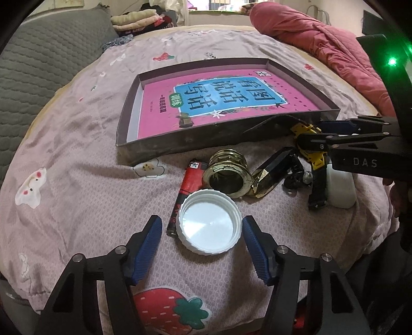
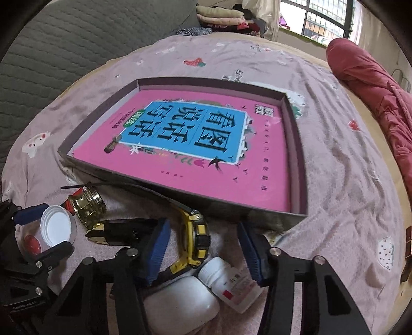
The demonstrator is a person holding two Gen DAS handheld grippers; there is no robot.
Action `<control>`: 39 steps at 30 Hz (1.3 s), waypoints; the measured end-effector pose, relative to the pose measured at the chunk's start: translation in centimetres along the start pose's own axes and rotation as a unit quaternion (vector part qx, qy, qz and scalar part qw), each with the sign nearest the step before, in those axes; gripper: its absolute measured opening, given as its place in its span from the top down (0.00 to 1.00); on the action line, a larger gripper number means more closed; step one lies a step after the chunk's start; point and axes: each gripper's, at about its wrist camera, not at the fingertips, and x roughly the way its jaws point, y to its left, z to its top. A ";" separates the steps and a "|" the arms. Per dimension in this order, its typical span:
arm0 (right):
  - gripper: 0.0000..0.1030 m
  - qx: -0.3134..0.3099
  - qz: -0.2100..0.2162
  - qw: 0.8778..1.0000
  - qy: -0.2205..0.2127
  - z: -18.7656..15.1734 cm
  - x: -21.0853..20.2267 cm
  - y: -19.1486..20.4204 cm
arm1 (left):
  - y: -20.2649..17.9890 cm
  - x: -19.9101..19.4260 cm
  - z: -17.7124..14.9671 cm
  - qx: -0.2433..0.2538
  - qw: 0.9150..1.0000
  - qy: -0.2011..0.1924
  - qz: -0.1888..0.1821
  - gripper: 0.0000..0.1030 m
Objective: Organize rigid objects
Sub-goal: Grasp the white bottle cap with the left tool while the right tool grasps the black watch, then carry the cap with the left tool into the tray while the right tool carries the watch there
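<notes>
Left gripper (image 1: 202,226), jaws apart, straddles the white lid (image 1: 210,222) on the bedspread (image 1: 77,144); I'd close squarely across its rim. Right gripper (image 2: 203,247), also unclosed, brackets the yellow watch (image 2: 197,238); box (image 2: 300,165) lies just beyond.

Floral bedsheet (image 1: 77,134), red quilt (image 1: 322,43), folded clothes (image 2: 221,15), window (image 2: 324,18)

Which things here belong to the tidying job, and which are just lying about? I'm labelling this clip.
Job: white cap, battery, gold ring, yellow watch, pill bottle, box tray.
Lying about: red quilt, folded clothes, grey cushion.
</notes>
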 end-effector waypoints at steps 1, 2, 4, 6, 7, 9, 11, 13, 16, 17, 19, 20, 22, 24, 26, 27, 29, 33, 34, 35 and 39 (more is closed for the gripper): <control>0.58 -0.001 0.003 1.000 0.001 0.0 0.1 0.0 | 0.0 0.1 0.0 0.000 1.000 0.000 0.000 0.37; 0.59 -0.002 0.004 1.000 0.002 0.0 0.2 0.1 | 0.0 0.1 0.0 0.000 1.000 0.000 -0.001 0.40; 0.67 0.002 0.006 1.000 0.006 0.1 0.5 0.1 | -0.1 0.1 0.1 0.001 1.000 -0.001 -0.001 0.43; 0.74 0.008 0.020 1.000 0.006 0.2 0.8 0.1 | 0.0 0.2 0.1 -0.001 1.000 0.000 -0.002 0.43; 0.76 0.008 0.023 1.000 0.006 0.2 0.8 0.1 | 0.1 0.3 0.1 -0.004 1.000 0.000 -0.003 0.44; 0.81 0.007 0.036 0.999 0.003 0.2 0.9 0.3 | 0.1 0.3 0.1 -0.005 1.000 -0.001 -0.004 0.47; 0.83 0.020 0.051 0.998 -0.002 0.2 0.8 0.1 | 0.3 0.3 0.2 -0.008 1.000 -0.003 -0.005 0.49; 0.83 0.045 0.068 0.997 -0.010 0.0 0.6 -0.4 | 0.6 0.4 0.2 -0.014 1.000 -0.003 -0.014 0.49; 0.83 0.059 0.070 0.996 -0.020 -0.2 0.0 -0.8 | 1.0 0.3 0.3 -0.020 1.000 -0.006 -0.021 0.49; 0.83 0.060 0.070 0.995 -0.023 -0.2 -0.2 -0.8 | 1.1 0.3 0.3 -0.023 0.999 -0.007 -0.024 0.49; 0.83 0.065 0.072 0.995 -0.030 -0.3 -0.6 -0.7 | 1.4 0.1 0.4 -0.030 0.999 -0.011 -0.030 0.49; 0.83 0.067 0.072 0.995 -0.034 -0.4 -0.9 -0.8 | 1.5 -0.1 0.4 -0.032 0.999 -0.015 -0.032 0.49; 0.83 0.069 0.076 0.994 -0.044 -0.5 -1.6 -0.6 | 1.7 -0.5 0.5 -0.035 0.999 -0.022 -0.033 0.49; 0.83 0.069 0.076 0.993 -0.053 -0.6 -2.3 -0.5 | 1.8 -0.9 0.6 -0.037 0.998 -0.028 -0.034 0.49; 0.83 0.070 0.076 0.993 -0.060 -0.6 -2.9 -0.4 | 1.9 -1.3 0.7 -0.038 0.998 -0.037 -0.034 0.49; 0.83 0.070 0.076 0.993 -0.063 -0.6 -3.1 -0.4 | 1.9 -1.4 0.8 -0.038 0.998 -0.039 -0.034 0.49; 0.83 0.070 0.074 0.992 -0.070 -0.6 -3.6 -0.2 | 1.9 -1.7 0.8 -0.038 0.998 -0.045 -0.033 0.49; 0.83 0.070 0.069 0.992 -0.084 -0.7 -4.6 0.0 | 2.1 -2.2 0.9 -0.039 0.997 -0.053 -0.033 0.49; 0.83 0.072 0.068 0.991 -0.090 -0.6 -4.9 0.0 | 2.1 -2.3 0.9 -0.039 0.997 -0.055 -0.032 0.49; 0.83 0.074 0.067 0.990 -0.095 -0.6 -5.1 -0.1 | 2.2 -2.4 0.8 -0.039 0.997 -0.057 -0.032 0.49; 0.83 0.091 0.070 0.987 -0.110 -0.4 -6.2 -0.5 | 2.5 -2.8 0.8 -0.042 0.997 -0.066 -0.030 0.49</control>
